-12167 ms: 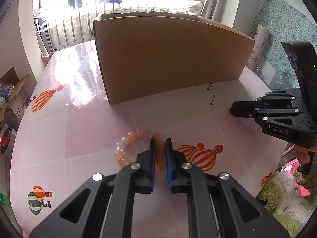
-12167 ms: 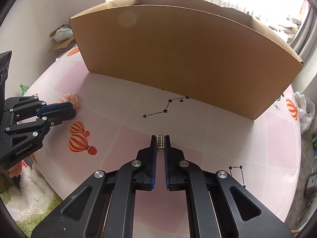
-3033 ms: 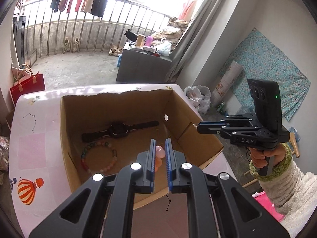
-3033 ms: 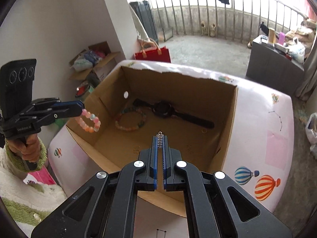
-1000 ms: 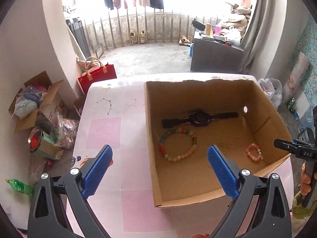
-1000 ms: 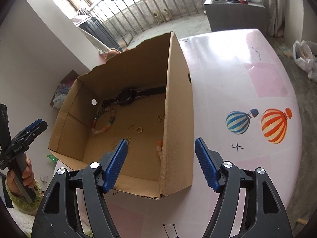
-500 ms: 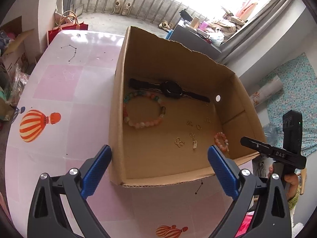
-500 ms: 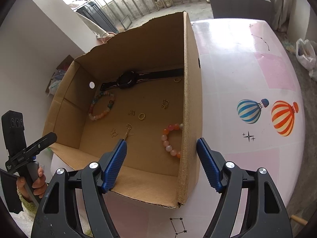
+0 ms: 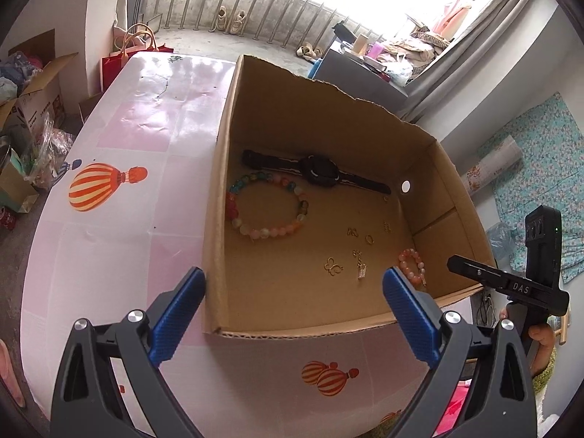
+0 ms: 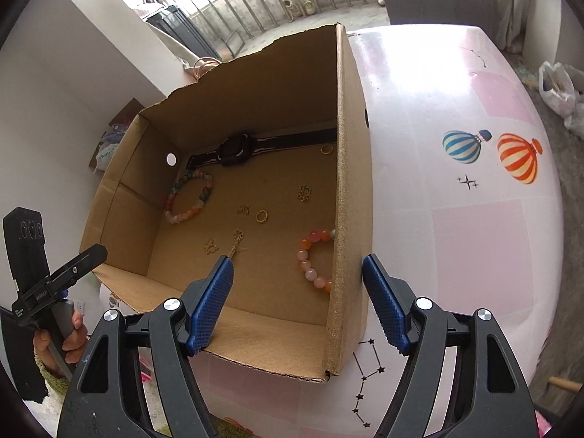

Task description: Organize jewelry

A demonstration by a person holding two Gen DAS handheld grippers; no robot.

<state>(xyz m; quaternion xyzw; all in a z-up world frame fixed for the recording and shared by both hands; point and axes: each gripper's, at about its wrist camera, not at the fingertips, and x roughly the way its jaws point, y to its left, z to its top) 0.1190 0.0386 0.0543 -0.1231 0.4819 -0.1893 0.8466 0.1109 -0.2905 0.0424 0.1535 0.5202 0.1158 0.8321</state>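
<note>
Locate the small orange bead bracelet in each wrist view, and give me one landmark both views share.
Left wrist view: the small orange bead bracelet lies on the cardboard box floor, lower right, near the right blue finger.
Right wrist view: the bracelet lies right of centre, against the box's right wall.
Shared landmark: the black watch along the far wall.

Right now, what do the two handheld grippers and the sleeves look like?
Both the left gripper and right gripper are black plastic with triangular cutouts, silver pivot screws and blue ribbed pads. The right one shows white "DAS" lettering. The sleeve is fuzzy green knit.
</note>
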